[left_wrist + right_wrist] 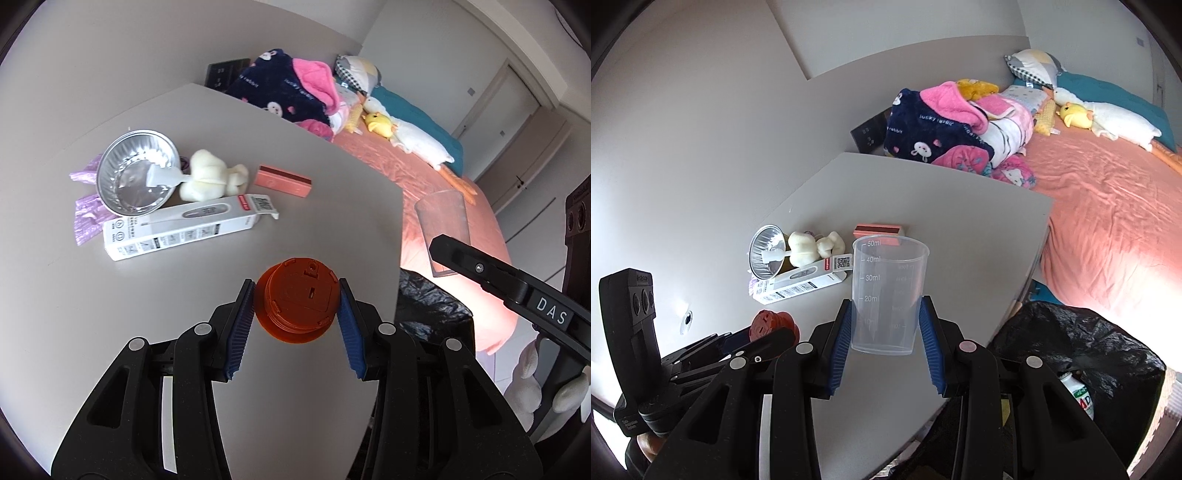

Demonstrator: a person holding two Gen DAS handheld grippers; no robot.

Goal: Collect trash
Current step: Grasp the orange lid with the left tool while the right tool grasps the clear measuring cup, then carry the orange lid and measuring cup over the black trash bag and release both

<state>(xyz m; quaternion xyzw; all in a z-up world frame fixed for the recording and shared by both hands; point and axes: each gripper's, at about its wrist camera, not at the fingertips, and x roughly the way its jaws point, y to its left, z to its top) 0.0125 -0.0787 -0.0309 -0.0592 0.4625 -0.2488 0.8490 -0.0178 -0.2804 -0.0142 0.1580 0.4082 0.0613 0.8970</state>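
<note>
Your left tool (297, 295) is clamped on the orange round piece (297, 299), blue pads pressed to both of its sides, and it holds the piece over the near part of the grey desk (110, 332). Whether the piece touches the desktop or rides just above it is hard to tell from this angle.

Your right tool (886, 321) grips the clear measuring cup (888, 295) low on its wall, upright, graduations facing you. The cup sits at the desk's near right edge, close to the black trash bag (1089, 350), which is open beside the desk; a small white bottle (1078, 391) with a green label lies inside it.

Farther out on the desk, a cluster lies well apart from both tools: a white thermometer box (184, 229) nearest you, a foil cup (136, 173) tilted on its side behind it with a white plastic piece (162, 177) resting at its rim, and purple crumpled wrappers (86, 218) under and beside the foil. A cream plush toy (210, 177) touches the foil cup's right side, and a pink rectangular block (282, 181) lies just right of the plush.

Beyond the desk, a bed (1108, 221) with a salmon sheet carries heaped blankets (945, 125) and stuffed toys.
</note>
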